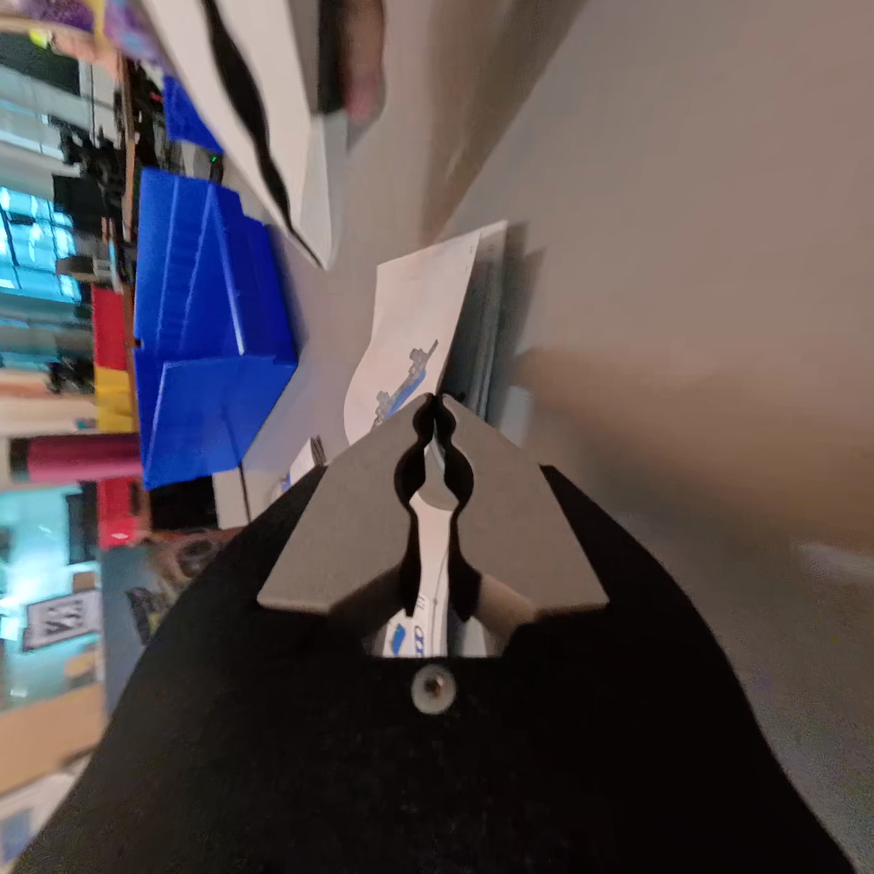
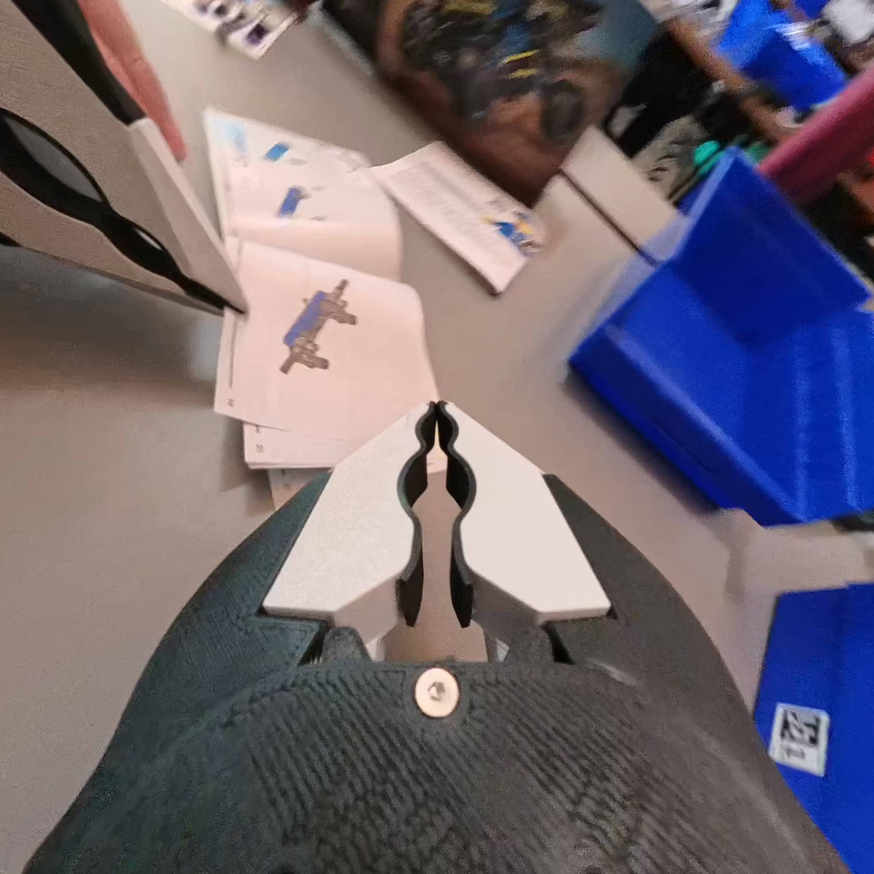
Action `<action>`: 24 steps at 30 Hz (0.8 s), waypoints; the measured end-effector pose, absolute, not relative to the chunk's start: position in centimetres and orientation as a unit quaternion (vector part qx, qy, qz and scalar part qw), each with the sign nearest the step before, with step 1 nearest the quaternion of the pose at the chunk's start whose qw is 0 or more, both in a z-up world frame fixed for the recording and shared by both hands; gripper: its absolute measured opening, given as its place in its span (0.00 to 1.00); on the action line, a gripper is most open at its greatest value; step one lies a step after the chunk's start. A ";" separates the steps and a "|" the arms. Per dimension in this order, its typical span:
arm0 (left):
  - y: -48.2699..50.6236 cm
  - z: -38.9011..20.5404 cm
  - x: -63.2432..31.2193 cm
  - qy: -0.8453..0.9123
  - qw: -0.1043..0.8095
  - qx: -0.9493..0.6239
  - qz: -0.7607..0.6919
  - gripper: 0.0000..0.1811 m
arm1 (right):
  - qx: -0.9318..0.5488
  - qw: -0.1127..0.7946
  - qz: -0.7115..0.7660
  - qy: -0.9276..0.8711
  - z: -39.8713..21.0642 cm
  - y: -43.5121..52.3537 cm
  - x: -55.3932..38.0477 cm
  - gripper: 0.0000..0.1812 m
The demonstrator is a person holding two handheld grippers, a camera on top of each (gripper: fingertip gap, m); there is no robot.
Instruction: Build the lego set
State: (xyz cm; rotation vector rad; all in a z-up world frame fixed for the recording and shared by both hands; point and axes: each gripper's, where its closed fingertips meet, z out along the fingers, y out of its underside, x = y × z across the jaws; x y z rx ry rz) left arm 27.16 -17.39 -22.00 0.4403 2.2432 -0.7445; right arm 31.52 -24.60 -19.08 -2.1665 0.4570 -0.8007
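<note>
An open instruction booklet [image 2: 331,378] lies on the grey table [image 2: 118,473], its top page showing a blue and grey model. It also shows in the left wrist view [image 1: 416,321]. My left gripper [image 1: 436,401] is shut, with its tips at the edge of that page; I cannot tell whether it pinches the paper. It shows at the upper left of the right wrist view [image 2: 239,310]. My right gripper [image 2: 437,407] is shut and empty, just above the booklet's near edge. It appears at the top of the left wrist view [image 1: 265,142]. No loose bricks are visible.
Blue bins [image 2: 733,369] stand to the right, and one nearer bin [image 2: 823,686] bears a marker tag. They also show in the left wrist view [image 1: 208,331]. A second booklet [image 2: 463,213] and a dark printed box [image 2: 496,80] lie farther back. A hand [image 1: 364,71] holds the right gripper. My hands' fingertips stand some 10 centimetres from each other.
</note>
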 end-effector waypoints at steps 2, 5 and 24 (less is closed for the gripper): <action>-17.3 -20.8 27.6 0.869 0.343 0.115 -0.337 0.00 | -0.830 0.391 -0.333 0.219 -18.4 -25.8 31.7 0.00; -17.2 -19.6 27.9 0.866 0.300 0.043 -0.397 0.00 | -0.834 0.362 -0.337 0.244 -20.2 -26.1 31.5 0.00; -17.3 -22.2 27.9 0.893 0.241 0.017 -0.379 0.00 | -0.888 0.339 -0.257 0.173 -24.0 -22.4 29.0 0.00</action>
